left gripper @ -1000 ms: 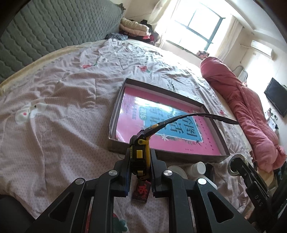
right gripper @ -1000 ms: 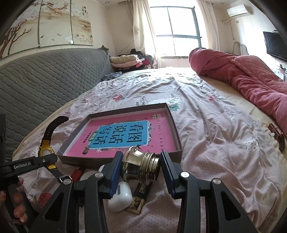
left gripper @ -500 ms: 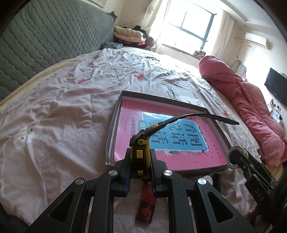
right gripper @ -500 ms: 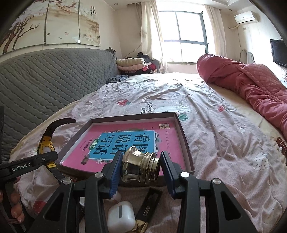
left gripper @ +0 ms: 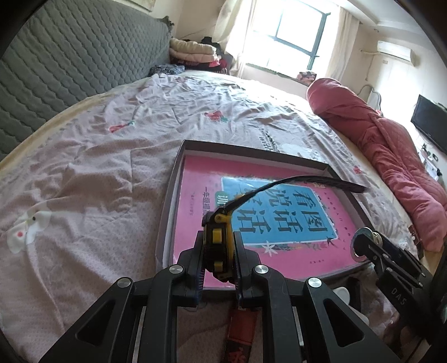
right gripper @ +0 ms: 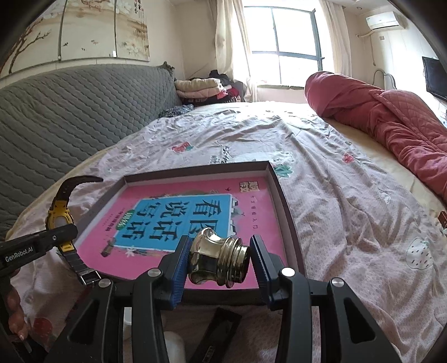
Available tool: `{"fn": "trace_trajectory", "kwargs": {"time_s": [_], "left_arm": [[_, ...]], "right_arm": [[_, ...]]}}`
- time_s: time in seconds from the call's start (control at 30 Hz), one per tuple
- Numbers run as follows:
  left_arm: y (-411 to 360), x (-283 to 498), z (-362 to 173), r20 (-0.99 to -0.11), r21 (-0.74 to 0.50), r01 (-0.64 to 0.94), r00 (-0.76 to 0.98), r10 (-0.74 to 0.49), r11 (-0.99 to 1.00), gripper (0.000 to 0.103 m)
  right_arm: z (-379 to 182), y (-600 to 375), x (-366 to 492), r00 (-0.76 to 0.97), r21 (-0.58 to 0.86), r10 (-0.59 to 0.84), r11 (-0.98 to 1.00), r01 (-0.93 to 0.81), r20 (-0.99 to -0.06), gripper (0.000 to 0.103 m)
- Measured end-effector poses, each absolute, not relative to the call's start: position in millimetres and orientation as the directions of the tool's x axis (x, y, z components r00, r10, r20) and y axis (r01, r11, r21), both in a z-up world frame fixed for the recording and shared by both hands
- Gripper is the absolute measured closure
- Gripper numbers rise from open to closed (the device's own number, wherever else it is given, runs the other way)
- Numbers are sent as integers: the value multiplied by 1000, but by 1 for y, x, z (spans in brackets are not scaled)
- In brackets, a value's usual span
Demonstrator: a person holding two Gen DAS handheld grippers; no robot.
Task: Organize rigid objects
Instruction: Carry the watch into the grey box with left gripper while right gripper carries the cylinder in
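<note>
The left tool [left gripper: 218,252] clenched a yellow watch [left gripper: 217,237] at lower centre; the right tool [right gripper: 218,261] gripped a brass knob [right gripper: 219,261] over the tray [right gripper: 282,195].

A bed [right gripper: 321,156] with a pale floral sheet fills the room ahead. To the left stands a grey quilted headboard [right gripper: 69,111], with a blossom painting [right gripper: 83,30] on the wall above it. Far ahead, a bright window [right gripper: 287,42] with cream curtains [right gripper: 226,42] floods the room with daylight; folded clothes [right gripper: 204,88] lie below it. A rolled red quilt [right gripper: 391,120] lies to the right, beneath an air conditioner [right gripper: 382,21] and a wall television [right gripper: 434,78].
</note>
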State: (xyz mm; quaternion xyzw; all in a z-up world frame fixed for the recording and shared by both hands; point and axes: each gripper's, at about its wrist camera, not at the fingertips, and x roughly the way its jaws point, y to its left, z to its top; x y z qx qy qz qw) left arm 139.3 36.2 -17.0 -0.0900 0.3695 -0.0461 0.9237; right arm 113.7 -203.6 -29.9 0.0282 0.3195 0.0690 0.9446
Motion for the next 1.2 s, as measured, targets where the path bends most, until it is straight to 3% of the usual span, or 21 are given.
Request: {"fn": "trace_trajectory", "kwargs": {"time_s": [0.43, 1.2], "left_arm": [[30, 161, -25, -682, -183, 37, 715, -154, 982, 86], [36, 176, -37, -695, -172, 3, 708, -124, 985, 86]], "right_arm": [[-44, -196, 119, 774, -6, 88, 993, -117, -627, 60], [-47, -206, 129, 776, -35, 59, 994, -104, -628, 60]]}}
